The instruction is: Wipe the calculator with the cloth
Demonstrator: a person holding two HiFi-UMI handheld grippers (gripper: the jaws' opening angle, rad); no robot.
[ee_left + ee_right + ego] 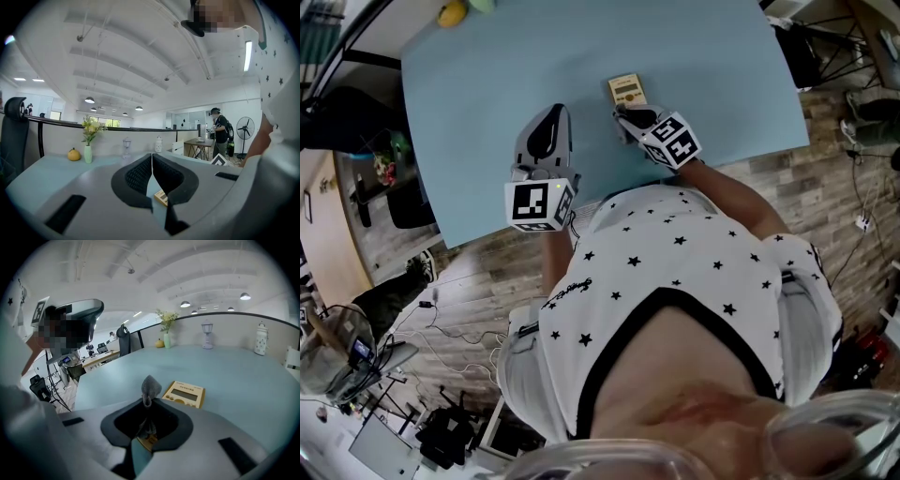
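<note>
A beige calculator (627, 90) lies flat on the light blue table (487, 112), display up; it also shows in the right gripper view (184, 393). My right gripper (625, 115) sits just at its near edge, shut on a grey cloth (150, 387) whose tip sticks up between the jaws (148, 401). My left gripper (551, 114) rests to the left of the calculator with its jaws together and nothing in them (152, 157). A corner of the calculator (161, 198) shows low through the gap behind its jaws.
At the table's far end stand a vase of flowers (88, 149) and a small orange pumpkin (73, 154). A white lamp ornament (207, 340) and a white jar (261, 345) stand along the far partition. The table's near edge runs by my body (609, 197).
</note>
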